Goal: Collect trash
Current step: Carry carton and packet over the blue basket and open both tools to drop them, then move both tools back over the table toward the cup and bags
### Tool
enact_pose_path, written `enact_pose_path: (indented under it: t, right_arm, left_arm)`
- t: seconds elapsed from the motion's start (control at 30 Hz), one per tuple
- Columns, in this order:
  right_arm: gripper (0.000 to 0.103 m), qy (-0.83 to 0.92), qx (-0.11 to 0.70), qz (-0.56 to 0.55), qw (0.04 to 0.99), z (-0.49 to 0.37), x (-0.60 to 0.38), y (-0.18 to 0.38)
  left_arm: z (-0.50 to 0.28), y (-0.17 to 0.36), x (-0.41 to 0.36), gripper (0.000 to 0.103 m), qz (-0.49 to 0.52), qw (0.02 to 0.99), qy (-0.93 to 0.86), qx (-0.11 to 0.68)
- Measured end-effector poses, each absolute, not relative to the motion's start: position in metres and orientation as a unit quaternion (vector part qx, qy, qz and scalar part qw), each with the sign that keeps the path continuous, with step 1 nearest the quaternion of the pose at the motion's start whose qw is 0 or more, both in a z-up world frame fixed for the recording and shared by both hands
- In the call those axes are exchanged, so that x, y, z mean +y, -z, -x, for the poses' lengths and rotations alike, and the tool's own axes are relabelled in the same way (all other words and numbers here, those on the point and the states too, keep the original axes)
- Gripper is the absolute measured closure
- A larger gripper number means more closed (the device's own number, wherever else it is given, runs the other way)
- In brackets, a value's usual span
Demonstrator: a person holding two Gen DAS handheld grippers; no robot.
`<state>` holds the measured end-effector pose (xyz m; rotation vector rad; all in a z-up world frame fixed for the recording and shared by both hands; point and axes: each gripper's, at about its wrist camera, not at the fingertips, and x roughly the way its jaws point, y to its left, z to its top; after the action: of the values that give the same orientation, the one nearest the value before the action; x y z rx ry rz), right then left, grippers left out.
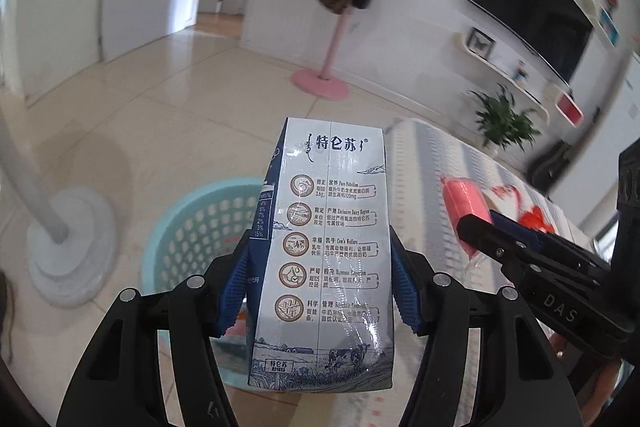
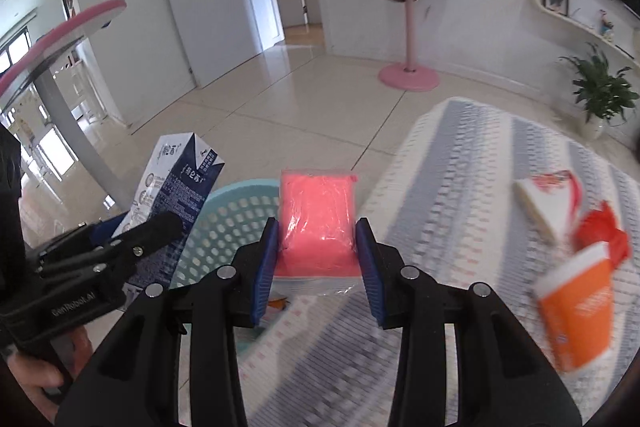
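Observation:
My left gripper (image 1: pixel 320 287) is shut on a blue-and-white milk carton (image 1: pixel 324 259), held upright above a light blue perforated basket (image 1: pixel 192 227) on the floor. My right gripper (image 2: pixel 316 263) is shut on a pink plastic-wrapped packet (image 2: pixel 316 223), held over the basket's (image 2: pixel 232 211) right rim by the table edge. The carton (image 2: pixel 176 183) and the left gripper (image 2: pixel 132 247) show at the left of the right wrist view. At the right of the left wrist view are the right gripper (image 1: pixel 480 227) and the pink packet (image 1: pixel 464 207).
A table with a grey-striped cloth (image 2: pixel 460 187) holds an orange paper cup (image 2: pixel 576 311), a white wedge box (image 2: pixel 544 207) and red crumpled plastic (image 2: pixel 604 231). A white stand base (image 1: pixel 68 243), a pink coat rack (image 2: pixel 408 75) and a potted plant (image 2: pixel 600 91) stand on the tiled floor.

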<state>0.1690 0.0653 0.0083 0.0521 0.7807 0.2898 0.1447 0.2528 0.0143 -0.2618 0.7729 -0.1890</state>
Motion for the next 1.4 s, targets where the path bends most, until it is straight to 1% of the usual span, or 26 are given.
enact_pose_path:
  t: [0.13, 0.33, 0.37, 0.47, 0.67, 0.7, 0.83, 1.07, 1.23, 1.4]
  right_arm:
    - [0.067, -0.151, 0.402, -0.032, 0.903, -0.182, 0.085, 0.012]
    - [0.066, -0.154, 0.426, -0.022, 0.891, -0.198, 0.101, 0.033]
    - [0.066, -0.152, 0.426, -0.018, 0.892, -0.199, 0.102, 0.035]
    - [0.063, -0.156, 0.438, -0.024, 0.885, -0.205, 0.103, 0.040]
    - [0.063, -0.160, 0.429, -0.027, 0.889, -0.197, 0.096, 0.035]
    - [0.063, -0.160, 0.426, -0.029, 0.890, -0.194, 0.093, 0.033]
    - [0.063, -0.159, 0.413, -0.034, 0.896, -0.184, 0.084, 0.018]
    - [0.063, -0.149, 0.371, -0.028, 0.916, -0.153, 0.056, -0.024]
    - [0.063, -0.123, 0.325, -0.033, 0.937, -0.120, 0.008, -0.060]
    - [0.063, -0.075, 0.293, -0.041, 0.952, -0.087, -0.056, -0.075]
  left_arm:
    - [-0.157, 0.011, 0.265, 0.043, 0.157, 0.904, 0.074, 0.391]
    - [-0.167, 0.035, 0.280, 0.043, 0.158, 0.898, 0.041, 0.409]
    - [-0.170, 0.036, 0.282, 0.042, 0.160, 0.897, 0.039, 0.411]
    - [-0.169, 0.040, 0.285, 0.028, 0.158, 0.895, 0.026, 0.416]
    - [-0.161, 0.042, 0.287, 0.027, 0.158, 0.895, 0.028, 0.416]
    - [-0.160, 0.041, 0.287, 0.029, 0.155, 0.896, 0.028, 0.415]
    - [-0.155, 0.029, 0.280, 0.029, 0.155, 0.901, 0.040, 0.403]
    - [-0.138, -0.019, 0.247, 0.029, 0.137, 0.919, 0.079, 0.361]
    - [-0.118, -0.057, 0.198, 0.029, 0.114, 0.928, 0.123, 0.332]
    - [-0.102, -0.081, 0.132, 0.027, 0.084, 0.929, 0.176, 0.315]
